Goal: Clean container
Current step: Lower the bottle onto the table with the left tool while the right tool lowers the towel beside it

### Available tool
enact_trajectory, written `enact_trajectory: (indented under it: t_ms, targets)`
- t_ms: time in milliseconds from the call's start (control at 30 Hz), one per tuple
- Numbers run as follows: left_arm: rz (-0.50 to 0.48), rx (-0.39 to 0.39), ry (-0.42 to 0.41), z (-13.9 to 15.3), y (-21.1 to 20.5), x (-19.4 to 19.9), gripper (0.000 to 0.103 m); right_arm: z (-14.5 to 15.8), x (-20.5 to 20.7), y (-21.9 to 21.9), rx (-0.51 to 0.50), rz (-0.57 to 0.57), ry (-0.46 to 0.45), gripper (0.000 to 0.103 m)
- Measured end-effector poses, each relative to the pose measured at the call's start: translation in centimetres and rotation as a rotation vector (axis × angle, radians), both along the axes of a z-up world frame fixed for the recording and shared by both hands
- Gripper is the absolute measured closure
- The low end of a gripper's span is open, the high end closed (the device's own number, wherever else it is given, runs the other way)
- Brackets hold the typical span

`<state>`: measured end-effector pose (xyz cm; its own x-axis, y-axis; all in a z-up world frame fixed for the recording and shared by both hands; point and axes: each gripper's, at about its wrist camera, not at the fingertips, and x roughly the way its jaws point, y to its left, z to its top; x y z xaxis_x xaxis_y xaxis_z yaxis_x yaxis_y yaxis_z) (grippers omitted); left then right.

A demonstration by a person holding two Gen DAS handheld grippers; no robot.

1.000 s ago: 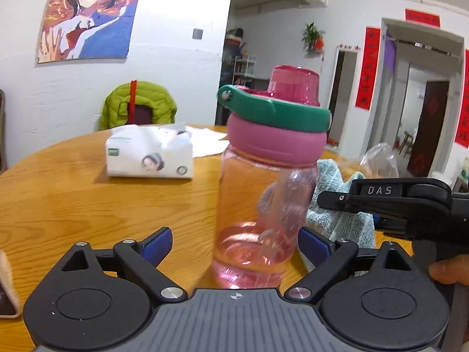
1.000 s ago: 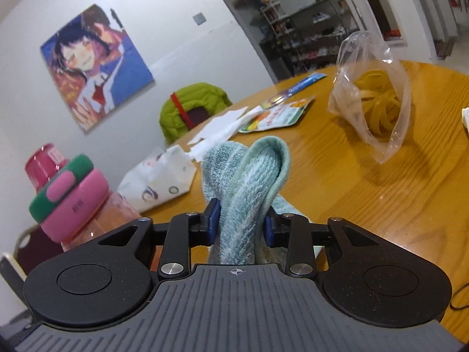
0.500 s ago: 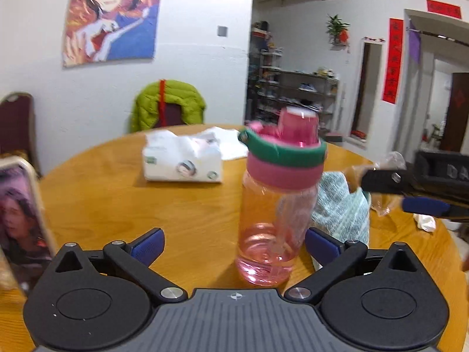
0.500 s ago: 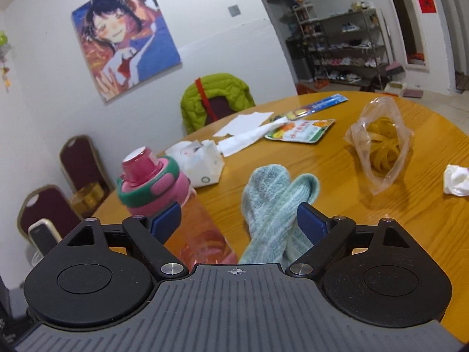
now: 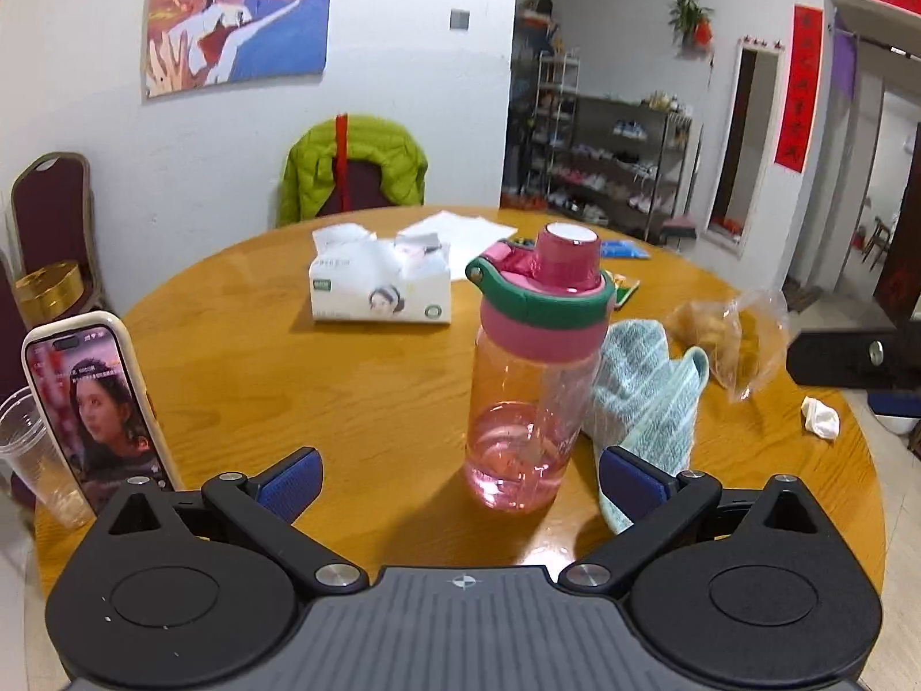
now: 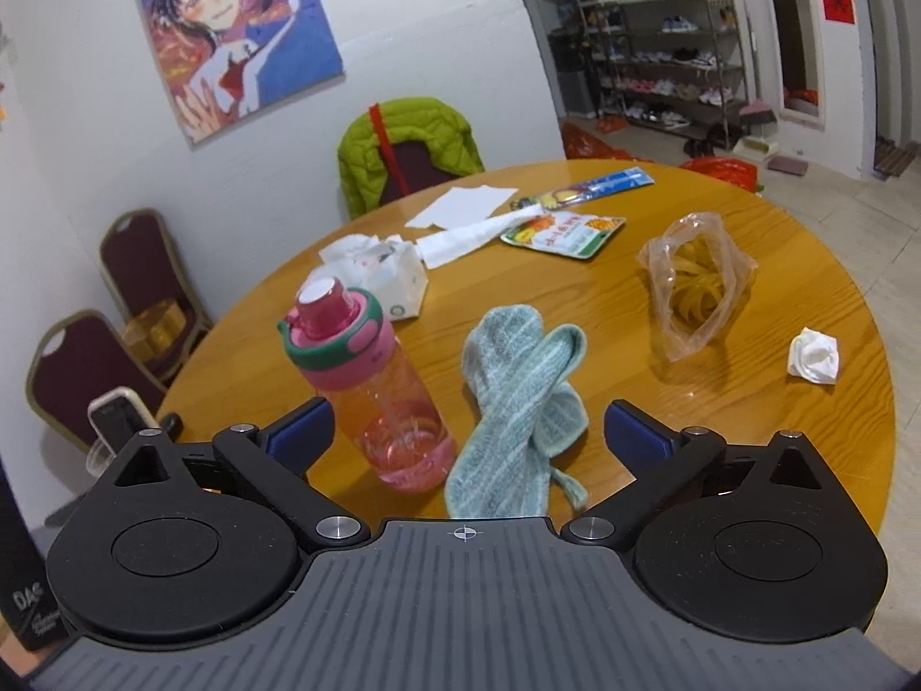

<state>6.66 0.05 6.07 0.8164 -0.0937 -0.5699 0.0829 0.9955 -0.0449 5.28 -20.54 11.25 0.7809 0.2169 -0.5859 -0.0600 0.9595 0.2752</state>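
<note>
While both claws gape empty, right (image 6: 466, 432) widening, ribbed cloth (image 6: 518, 397) beside clear pink bottle (image 6: 368, 380)

Home dining room: round table (image 5: 242, 380), shoe rack (image 6: 662, 63).

A round wooden worktop (image 6: 662, 345) carries a white tissue pack (image 5: 380, 291) toward its far side, with loose white paper sheets (image 6: 460, 204) behind it. A green and yellow snack packet (image 6: 564, 233) lies near those sheets, and a blue wrapper (image 6: 616, 179) sits beyond it. A clear plastic bag (image 6: 696, 282) holds yellow rubber bands (or something much like them). A crumpled white tissue (image 6: 814, 356) rests near the right edge. At the left edge a phone (image 5: 95, 400) stands upright beside a clear plastic cup (image 5: 29, 455). A green jacket (image 6: 408, 144) hangs over a chair by the wall, under an anime poster (image 6: 242, 34).
</note>
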Motion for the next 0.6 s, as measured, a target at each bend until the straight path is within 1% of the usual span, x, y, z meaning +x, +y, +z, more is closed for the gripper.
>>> enact_trajectory:
  t_ms: [100, 200, 367, 600]
  targets:
    - [-0.004, -0.004, 0.002, 0.4, -0.2, -0.2, 0.001, 0.9, -0.3, 0.9, -0.073, 0.003, 0.013, 0.000]
    - [-0.012, 0.012, -0.013, 0.8, -0.5, -0.6, 0.001, 1.0, -0.8, 1.2, -0.115, -0.017, -0.015, 0.000]
    - [-0.042, 0.024, -0.012, 0.9, -1.2, -1.0, 0.001, 0.8, -0.9, 1.2, -0.126, -0.016, -0.009, 0.000]
    - [-0.050, 0.024, -0.014, 1.0, -1.5, -0.9, 0.001, 0.6, -0.9, 1.2, -0.135, -0.010, 0.005, 0.000]
